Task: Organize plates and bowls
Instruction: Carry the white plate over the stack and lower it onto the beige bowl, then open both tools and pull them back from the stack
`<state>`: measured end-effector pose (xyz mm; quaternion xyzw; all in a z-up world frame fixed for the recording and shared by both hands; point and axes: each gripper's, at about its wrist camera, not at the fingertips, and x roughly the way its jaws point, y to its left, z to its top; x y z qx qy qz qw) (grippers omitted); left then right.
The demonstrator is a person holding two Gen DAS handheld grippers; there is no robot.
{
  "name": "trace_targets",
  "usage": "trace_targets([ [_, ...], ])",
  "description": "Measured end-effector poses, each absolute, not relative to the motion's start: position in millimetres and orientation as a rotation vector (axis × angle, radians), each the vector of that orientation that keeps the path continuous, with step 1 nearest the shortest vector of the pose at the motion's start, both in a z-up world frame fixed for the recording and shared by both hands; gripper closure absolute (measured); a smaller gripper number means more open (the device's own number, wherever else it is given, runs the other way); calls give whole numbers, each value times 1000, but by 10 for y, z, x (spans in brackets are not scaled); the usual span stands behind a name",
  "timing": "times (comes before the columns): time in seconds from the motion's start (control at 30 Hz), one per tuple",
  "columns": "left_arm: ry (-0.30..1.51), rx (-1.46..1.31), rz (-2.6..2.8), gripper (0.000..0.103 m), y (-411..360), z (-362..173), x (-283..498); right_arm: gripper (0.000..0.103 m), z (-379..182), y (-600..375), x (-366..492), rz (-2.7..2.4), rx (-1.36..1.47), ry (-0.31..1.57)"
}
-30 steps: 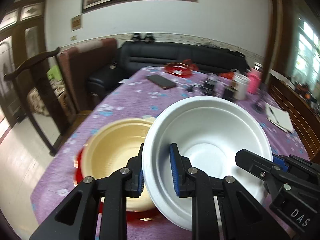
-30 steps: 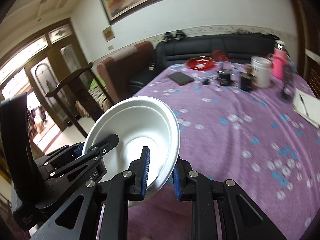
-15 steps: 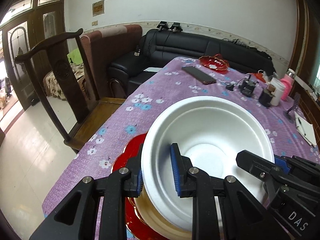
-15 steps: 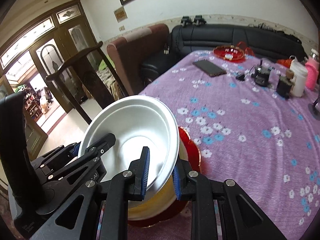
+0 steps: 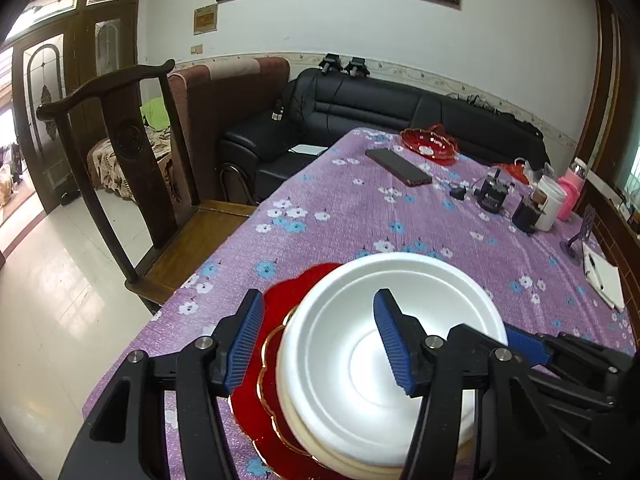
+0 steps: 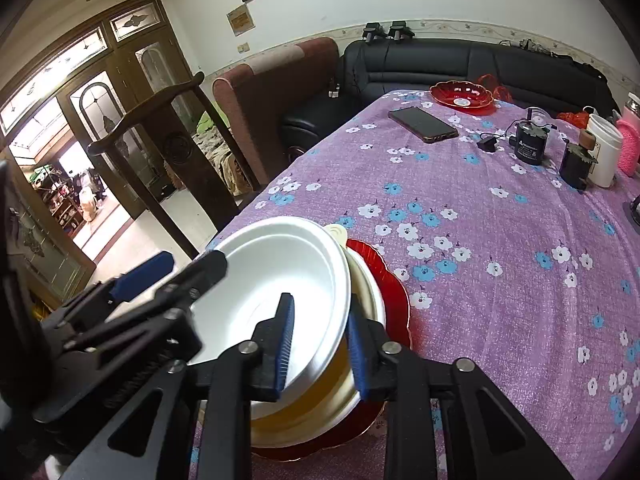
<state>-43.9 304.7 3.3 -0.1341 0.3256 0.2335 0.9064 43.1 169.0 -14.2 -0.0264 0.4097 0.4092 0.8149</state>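
Note:
A white bowl [image 5: 376, 344] sits nested in a cream bowl [image 5: 316, 446], which rests on a red scalloped plate [image 5: 280, 308] at the near corner of the purple table. My left gripper [image 5: 320, 344] is open, its jaws wide on either side of the white bowl's near rim. In the right wrist view the white bowl [image 6: 288, 280] lies tilted in the cream bowl [image 6: 304, 408] on the red plate [image 6: 392, 292]. My right gripper [image 6: 318, 340] has its jaws apart astride the white bowl's rim, not pinching it.
A purple flowered tablecloth [image 5: 360, 216] covers the table. A phone [image 5: 398, 167], a red dish [image 5: 430, 146], a white cup [image 5: 550, 206], a pink bottle [image 5: 572, 188], small dark devices and a notebook [image 5: 602, 276] lie farther back. A wooden chair [image 5: 132, 184] stands left of the table.
Both grippers lowered the white bowl into the cream bowl on the red plate. Both then opened: the left jaws spread wide, the right jaws parted off the rim.

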Motion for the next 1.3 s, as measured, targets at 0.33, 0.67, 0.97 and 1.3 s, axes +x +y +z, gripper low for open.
trace_targets([
  [0.33, 631, -333, 517, 38, 3177, 105, -615, 36, -12, 1667, 306, 861, -82, 793],
  [0.67, 561, -302, 579, 31, 3139, 278, -807, 34, 68, 1413, 265, 840, 14, 699],
  [0.97, 462, -265, 663, 19, 3007, 521, -1064, 31, 115, 1085, 194, 809, 80, 619],
  [1.3, 367, -194, 740, 1, 2621, 650, -1130, 25, 92, 732, 69, 748, 111, 563],
])
